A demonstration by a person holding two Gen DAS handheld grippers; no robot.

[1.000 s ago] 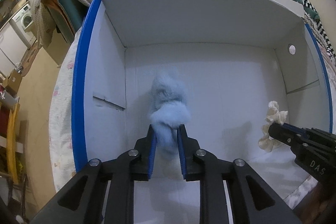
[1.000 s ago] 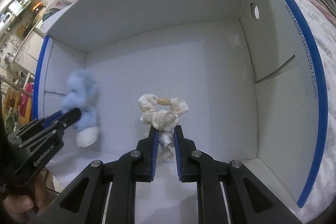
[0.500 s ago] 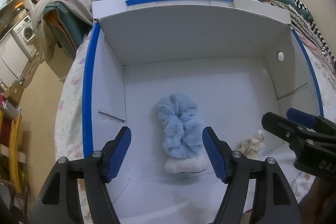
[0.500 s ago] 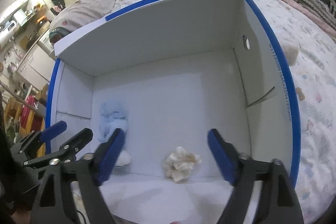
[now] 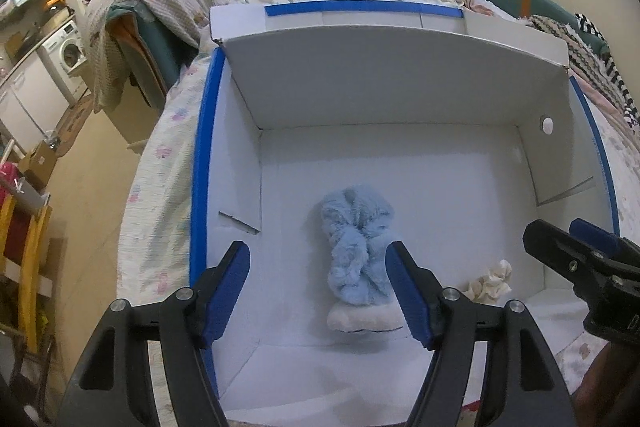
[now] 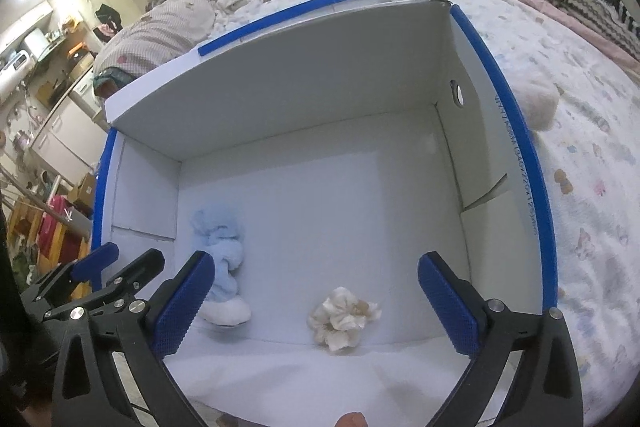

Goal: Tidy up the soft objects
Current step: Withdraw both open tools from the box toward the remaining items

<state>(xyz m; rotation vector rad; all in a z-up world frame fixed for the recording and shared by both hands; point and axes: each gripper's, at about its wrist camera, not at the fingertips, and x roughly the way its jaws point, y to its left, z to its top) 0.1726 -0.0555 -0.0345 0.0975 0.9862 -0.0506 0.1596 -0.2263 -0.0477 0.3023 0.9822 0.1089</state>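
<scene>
Grippers L [image 5: 318, 287] + R [image 6: 316, 303] both wide, holding nothing | blue plush [image 5: 358, 251], cream scrunchie [image 6: 342, 319] in box [image 6: 280, 99]

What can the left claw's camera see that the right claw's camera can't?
Only the left view shows the washing machine beside the bed. Only the right view shows the pale fluffy lump on the bedspread outside the box. Both show the white box, the blue fuzzy toy and the cream scrunchie lying inside it, apart, and both claws, left claw and right claw, open.
</scene>
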